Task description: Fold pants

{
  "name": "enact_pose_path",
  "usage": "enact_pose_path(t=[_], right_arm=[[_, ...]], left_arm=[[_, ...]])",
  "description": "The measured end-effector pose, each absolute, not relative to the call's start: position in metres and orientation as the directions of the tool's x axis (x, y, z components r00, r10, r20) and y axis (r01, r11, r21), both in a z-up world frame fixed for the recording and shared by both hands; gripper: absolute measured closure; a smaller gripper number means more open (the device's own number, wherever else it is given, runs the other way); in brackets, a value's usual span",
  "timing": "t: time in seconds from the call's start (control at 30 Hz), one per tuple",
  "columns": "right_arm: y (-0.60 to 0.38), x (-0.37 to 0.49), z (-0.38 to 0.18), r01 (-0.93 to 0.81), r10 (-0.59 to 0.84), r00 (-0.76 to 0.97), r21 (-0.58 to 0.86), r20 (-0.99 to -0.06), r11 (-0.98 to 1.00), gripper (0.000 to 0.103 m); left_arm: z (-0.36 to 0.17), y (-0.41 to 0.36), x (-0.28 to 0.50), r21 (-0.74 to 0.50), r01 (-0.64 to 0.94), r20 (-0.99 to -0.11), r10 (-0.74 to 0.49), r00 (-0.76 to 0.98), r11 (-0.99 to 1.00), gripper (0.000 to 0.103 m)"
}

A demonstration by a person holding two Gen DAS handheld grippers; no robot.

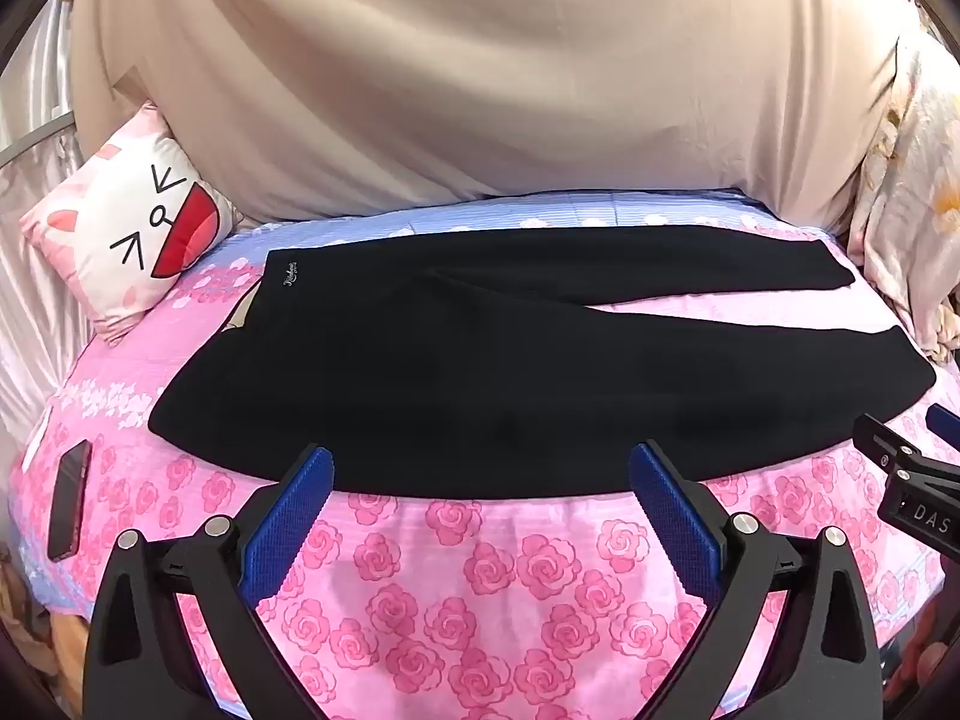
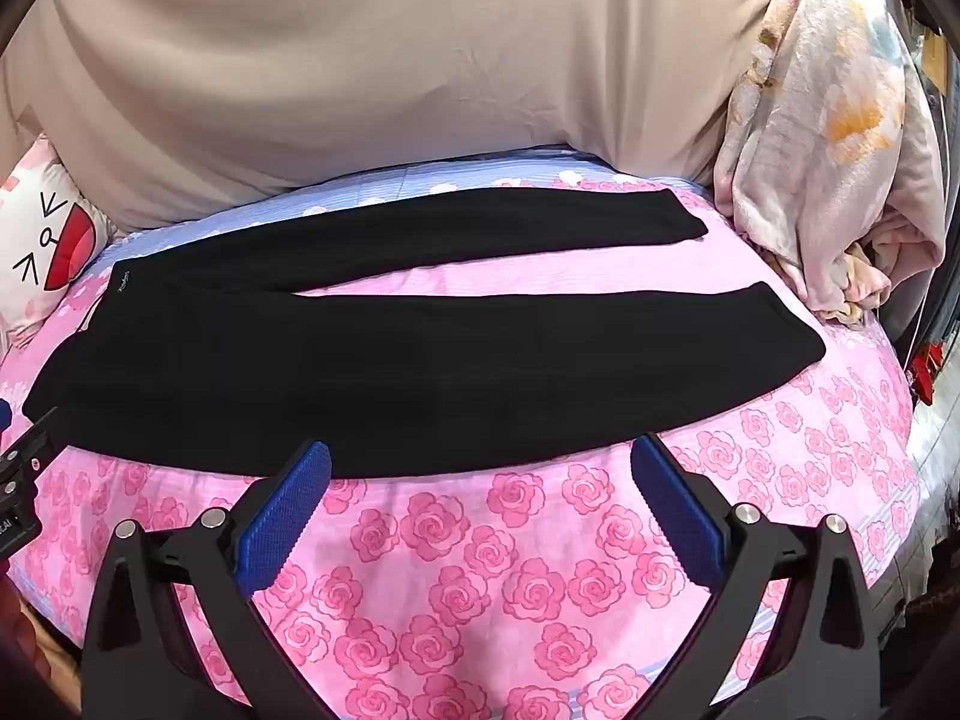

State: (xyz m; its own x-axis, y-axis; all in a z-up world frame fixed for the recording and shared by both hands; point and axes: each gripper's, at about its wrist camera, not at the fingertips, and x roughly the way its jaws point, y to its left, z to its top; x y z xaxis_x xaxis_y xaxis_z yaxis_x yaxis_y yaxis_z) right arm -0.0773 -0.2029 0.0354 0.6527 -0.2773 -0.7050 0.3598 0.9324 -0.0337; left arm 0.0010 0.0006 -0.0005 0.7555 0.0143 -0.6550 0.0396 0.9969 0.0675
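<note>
Black pants (image 1: 480, 372) lie flat on the pink rose bedsheet (image 1: 480, 588), waistband to the left, both legs spread apart toward the right. They also show in the right wrist view (image 2: 390, 354). My left gripper (image 1: 480, 468) is open and empty, fingertips at the near edge of the pants. My right gripper (image 2: 480, 462) is open and empty, at the near edge of the nearer leg. The right gripper also shows at the right edge of the left wrist view (image 1: 918, 474).
A cat-face cushion (image 1: 138, 228) lies at the back left. A phone (image 1: 69, 501) lies on the sheet at the left. A beige cloth (image 1: 480, 90) hangs behind the bed. A bunched floral blanket (image 2: 828, 138) sits at the back right.
</note>
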Motion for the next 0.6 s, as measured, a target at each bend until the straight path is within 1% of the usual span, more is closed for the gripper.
enact_pose_path(t=[0.03, 0.07, 0.6], right_arm=[[-0.202, -0.077, 0.035, 0.360, -0.279, 0.650, -0.037, -0.707, 0.932, 0.005], [-0.202, -0.076, 0.035, 0.361, -0.281, 0.648, -0.039, -0.708, 0.932, 0.005], [-0.194, -0.070, 0.036, 0.349, -0.279, 0.652, -0.048, -0.705, 0.936, 0.005]], left_arm=[[-0.001, 0.001, 0.002, 0.065, 0.036, -0.656, 0.016, 0.754, 0.997, 0.006], [0.000, -0.002, 0.000, 0.092, 0.050, -0.643, 0.021, 0.765, 0.995, 0.006], [-0.009, 0.006, 0.003, 0.080, 0.046, -0.654, 0.018, 0.756, 0.996, 0.006]])
